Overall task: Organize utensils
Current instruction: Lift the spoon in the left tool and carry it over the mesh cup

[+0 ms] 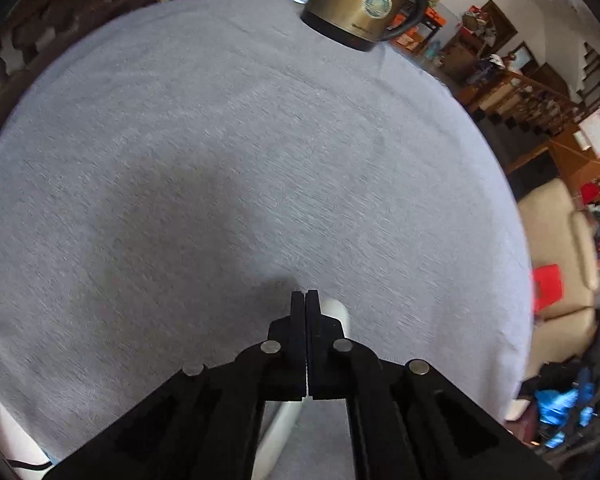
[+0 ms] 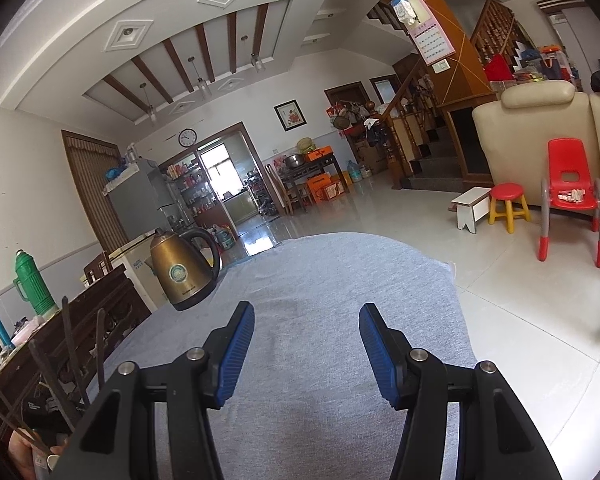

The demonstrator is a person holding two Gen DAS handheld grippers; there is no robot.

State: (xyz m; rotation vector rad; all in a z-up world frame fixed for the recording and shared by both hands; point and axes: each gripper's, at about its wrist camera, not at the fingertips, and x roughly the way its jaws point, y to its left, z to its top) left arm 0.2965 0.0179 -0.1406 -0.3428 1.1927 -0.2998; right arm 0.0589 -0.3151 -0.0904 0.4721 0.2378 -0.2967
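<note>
My left gripper (image 1: 305, 294) has its jaws pressed together; a white utensil handle (image 1: 334, 308) lies just beneath and right of them on the grey tabletop (image 1: 220, 160). My right gripper (image 2: 306, 312) hangs with jaws apart, empty; dark chopsticks (image 2: 70, 344) stand far left.

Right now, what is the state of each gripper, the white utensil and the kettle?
left gripper: shut on the white utensil
white utensil: held between the jaws, over the grey cloth
right gripper: open, empty
kettle: upright on the cloth, lid closed

Cloth-covered table (image 1: 220, 140), kettle (image 1: 360, 0) aboard
</note>
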